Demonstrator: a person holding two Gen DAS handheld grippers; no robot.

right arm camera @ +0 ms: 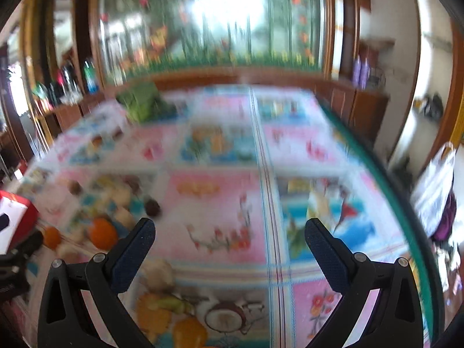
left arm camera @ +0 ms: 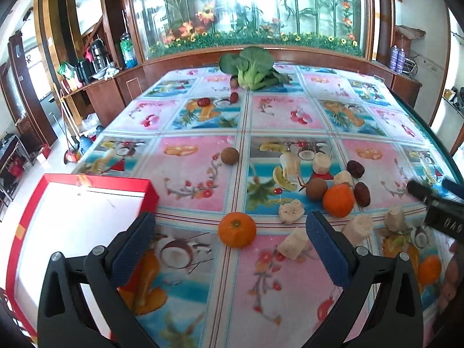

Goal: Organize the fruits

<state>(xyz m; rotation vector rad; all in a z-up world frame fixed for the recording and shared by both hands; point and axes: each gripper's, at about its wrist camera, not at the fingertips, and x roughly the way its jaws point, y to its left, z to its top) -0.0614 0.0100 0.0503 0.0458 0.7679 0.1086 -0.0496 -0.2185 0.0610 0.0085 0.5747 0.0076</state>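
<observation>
Left gripper (left arm camera: 230, 233) wide, holding nothing, tangerine (left arm camera: 237, 229) on the cloth between its fingers. Red tray (left arm camera: 26, 214) sits at the table's left edge. Right gripper (right arm camera: 229, 237) wide over bare tablecloth (right arm camera: 214, 203) beside the green right edge, view blurred

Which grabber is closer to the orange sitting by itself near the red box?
Left. The left gripper has its open jaws on either side of that orange. The right gripper is off to the right, over bare tablecloth, jaws open, empty.
</observation>
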